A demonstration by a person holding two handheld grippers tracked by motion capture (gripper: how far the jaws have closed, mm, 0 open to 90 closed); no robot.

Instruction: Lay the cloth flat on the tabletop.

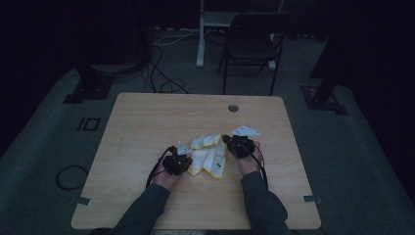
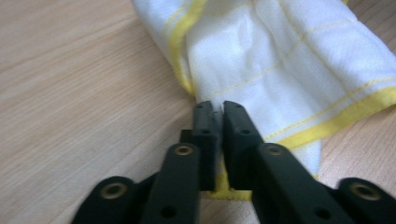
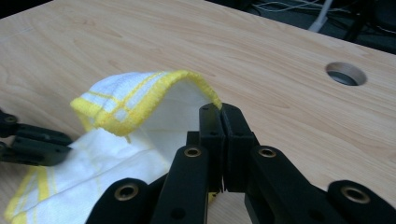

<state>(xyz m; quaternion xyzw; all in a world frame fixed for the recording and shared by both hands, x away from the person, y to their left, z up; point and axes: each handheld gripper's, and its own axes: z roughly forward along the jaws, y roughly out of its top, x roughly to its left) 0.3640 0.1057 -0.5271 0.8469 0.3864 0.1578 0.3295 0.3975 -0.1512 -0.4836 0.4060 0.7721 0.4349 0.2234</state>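
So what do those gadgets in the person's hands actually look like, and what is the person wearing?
Each hand carries a black gripper, left and right. Two flat black jaws end linked bars with brass-coloured rivets. A pale three-cornered plate tops the right one, black cables trail back, and the sleeves are dark grey-green.

A white-and-yellow cloth (image 1: pixel 209 155) lies crumpled on the table (image 1: pixel 147 122). The left gripper (image 1: pixel 182 161) and right gripper (image 1: pixel 232 142) touch its two sides.

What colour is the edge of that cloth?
Yellow, on a white cloth with thin yellow lines; the left gripper view shows it best.
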